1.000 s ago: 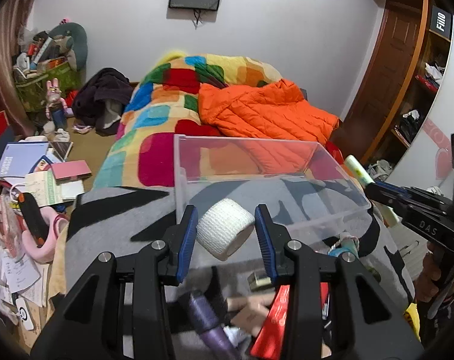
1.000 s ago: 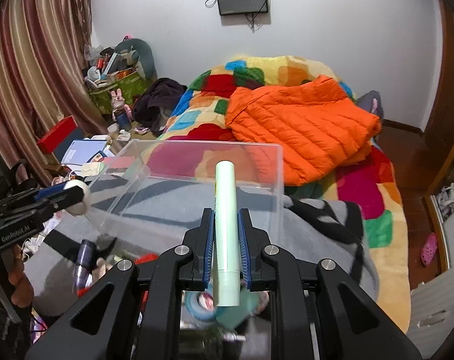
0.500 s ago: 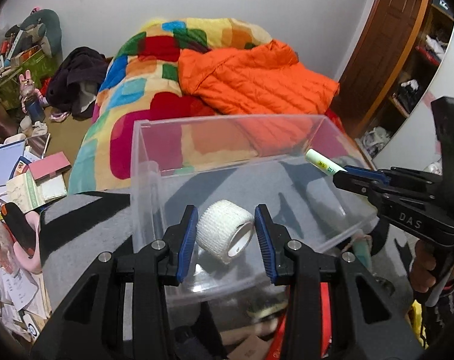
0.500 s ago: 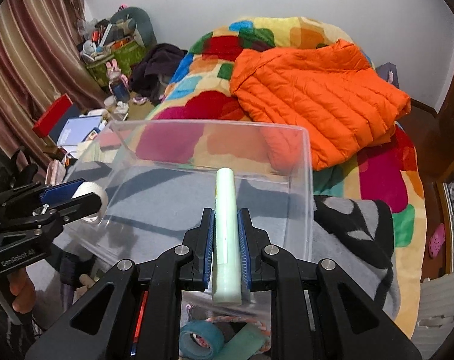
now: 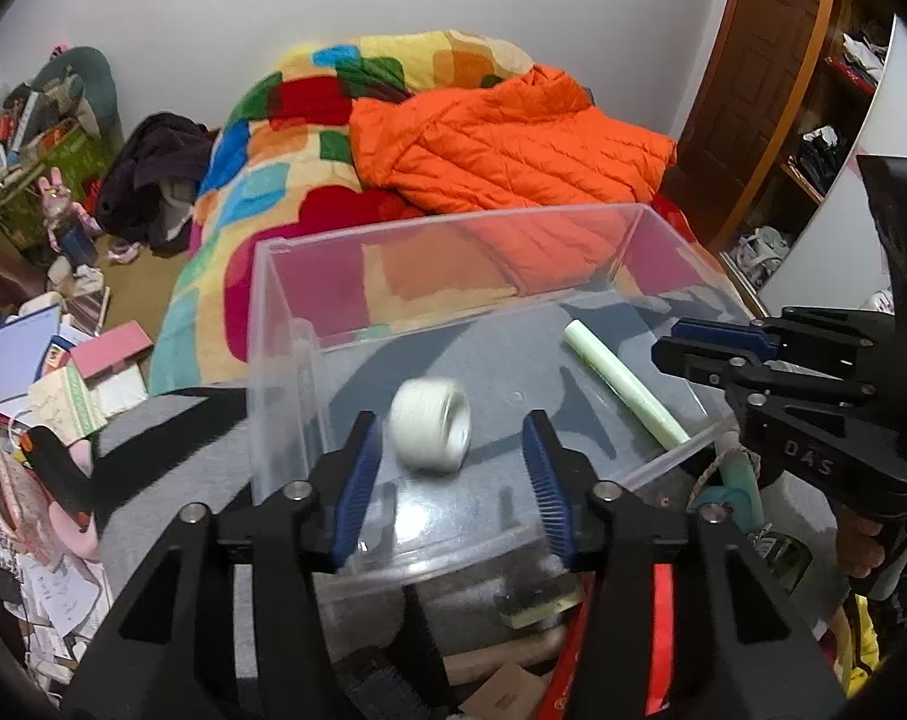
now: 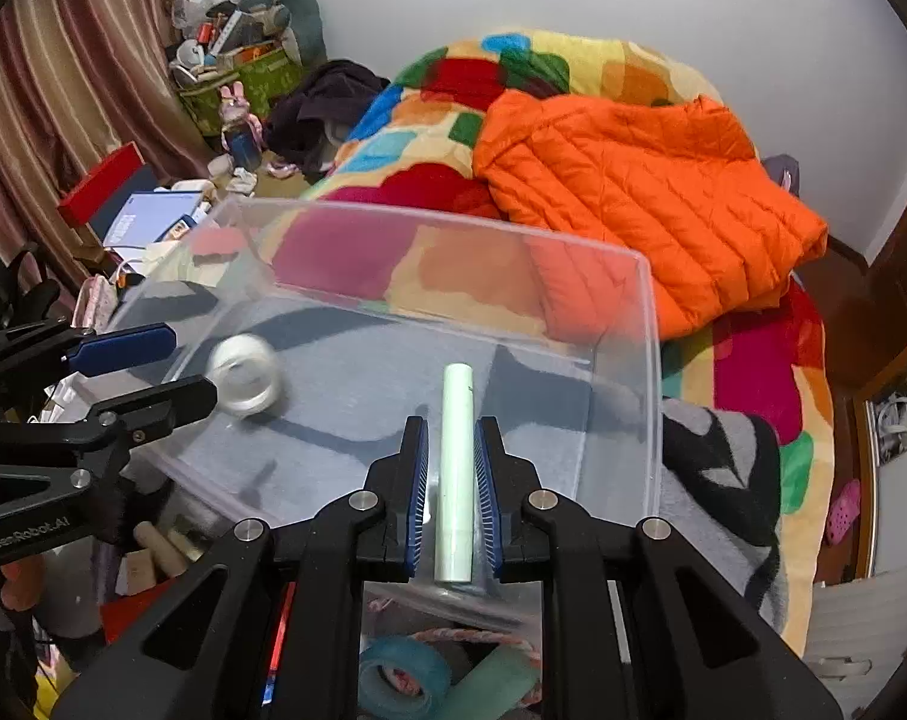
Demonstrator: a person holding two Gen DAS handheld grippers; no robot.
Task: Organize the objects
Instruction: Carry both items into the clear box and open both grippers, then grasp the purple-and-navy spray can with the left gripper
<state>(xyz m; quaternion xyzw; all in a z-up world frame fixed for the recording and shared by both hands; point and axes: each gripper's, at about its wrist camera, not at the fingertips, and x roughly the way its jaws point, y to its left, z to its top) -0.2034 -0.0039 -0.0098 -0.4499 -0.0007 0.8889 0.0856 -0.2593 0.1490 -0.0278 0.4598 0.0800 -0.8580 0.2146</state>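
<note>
Printed "DAS" on the black right hand-held gripper (image 5: 717, 348); "GenRobot.AI" on the black left hand-held gripper (image 6: 147, 369).

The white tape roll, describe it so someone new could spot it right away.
Find the clear bin at the foot of the bed. Inside it, the tape roll is the short white ring, left of the long pale green tube.

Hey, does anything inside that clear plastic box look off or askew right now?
The white tape roll inside the clear plastic box is motion-blurred and tipped on its edge, apparently mid-tumble. The pale green tube leans on the box's near rim, between the right gripper's parted jaws.
</note>
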